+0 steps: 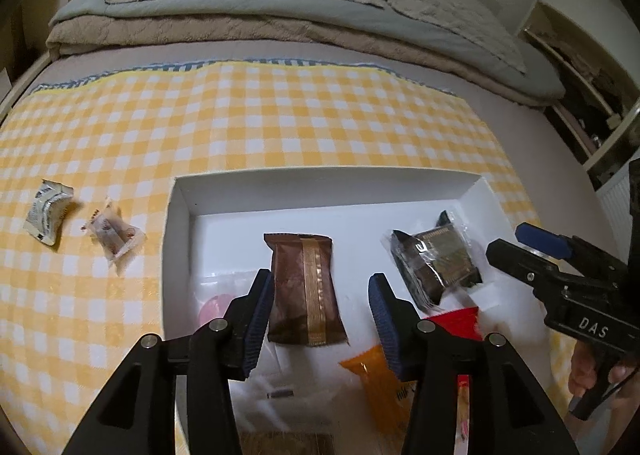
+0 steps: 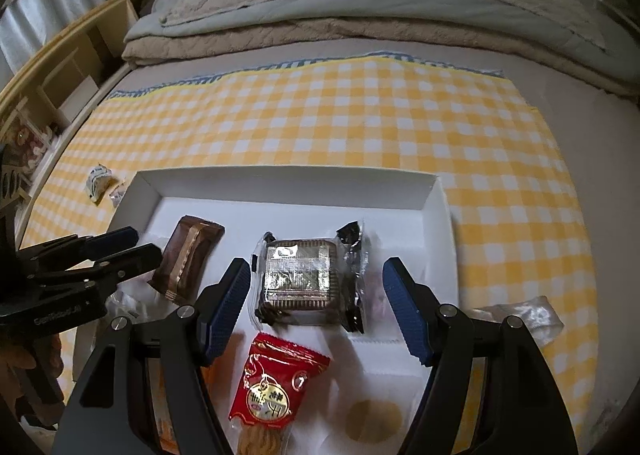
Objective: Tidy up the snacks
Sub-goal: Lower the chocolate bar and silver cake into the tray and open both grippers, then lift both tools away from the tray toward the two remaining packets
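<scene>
A shallow white box lies on a yellow checked cloth. A brown snack packet rests flat on the box floor. My left gripper hovers over it, open, with a gap between the packet and the right pad. A black-and-silver square snack in clear wrap lies further right in the box. My right gripper stands open above it, its pads clear of the wrap. In the right wrist view the left gripper comes in from the left, its tips just short of the brown packet.
In the box also lie a red packet, an orange packet and a round cookie. Two small wrapped snacks sit on the cloth left of the box, a clear-wrapped one to its right. Folded blankets lie behind.
</scene>
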A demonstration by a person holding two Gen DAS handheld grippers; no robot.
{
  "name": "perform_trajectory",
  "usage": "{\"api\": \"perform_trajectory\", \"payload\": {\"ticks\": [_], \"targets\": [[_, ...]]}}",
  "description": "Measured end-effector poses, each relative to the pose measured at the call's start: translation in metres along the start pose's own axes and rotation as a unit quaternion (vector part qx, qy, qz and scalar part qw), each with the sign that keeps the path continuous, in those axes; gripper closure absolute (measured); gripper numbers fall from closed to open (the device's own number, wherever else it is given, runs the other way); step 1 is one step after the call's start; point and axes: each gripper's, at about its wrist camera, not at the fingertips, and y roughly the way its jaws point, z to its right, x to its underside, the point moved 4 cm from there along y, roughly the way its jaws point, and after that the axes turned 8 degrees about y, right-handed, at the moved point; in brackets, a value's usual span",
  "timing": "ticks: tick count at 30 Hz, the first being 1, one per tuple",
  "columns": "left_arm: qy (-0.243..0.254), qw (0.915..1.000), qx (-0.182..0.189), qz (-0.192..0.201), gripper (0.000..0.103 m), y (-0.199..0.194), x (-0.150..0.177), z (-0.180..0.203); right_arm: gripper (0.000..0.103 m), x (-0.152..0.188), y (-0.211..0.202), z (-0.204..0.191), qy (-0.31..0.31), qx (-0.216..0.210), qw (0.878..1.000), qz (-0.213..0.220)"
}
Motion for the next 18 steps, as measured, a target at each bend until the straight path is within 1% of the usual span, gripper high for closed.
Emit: {"api": "perform_trajectory", "payload": {"ticks": [5, 7, 9, 13, 14, 15, 16, 18], "targets": [[0.007, 0.9999, -0.004, 0.011, 0.044, -0.024, 0.005, 0.002, 0.030, 0.003, -0.017, 0.003, 0.003, 0.009, 1.000, 0.010], [0.008, 0.9999, -0.003, 0.015, 0.035, -0.033, 0.007, 0.002, 0.026, 0.005, -0.025, 0.003, 0.002, 0.015, 1.000, 0.014], [0.010, 0.9998, -0.002, 0.020, 0.022, -0.044, 0.010, 0.001, 0.023, 0.006, -0.030, 0.003, 0.001, 0.018, 1.000, 0.017], [0.012, 0.9995, -0.007, 0.030, 0.010, -0.062, 0.014, -0.001, 0.012, 0.009, -0.042, 0.003, -0.003, 0.032, 0.999, 0.024], [0.011, 0.9994, -0.007, 0.033, 0.006, -0.068, 0.015, -0.002, 0.010, 0.010, -0.045, 0.002, -0.005, 0.035, 0.999, 0.026], [0.011, 0.9992, -0.008, 0.037, 0.001, -0.073, 0.016, -0.003, 0.007, 0.011, -0.048, 0.002, -0.005, 0.036, 0.999, 0.028], [0.011, 0.9991, -0.009, 0.039, 0.000, -0.076, 0.017, -0.003, 0.002, 0.011, -0.051, 0.001, -0.006, 0.038, 0.999, 0.030], [0.012, 0.9989, -0.011, 0.044, 0.000, -0.086, 0.019, -0.005, 0.000, 0.012, -0.057, 0.000, -0.008, 0.040, 0.998, 0.037]]}}
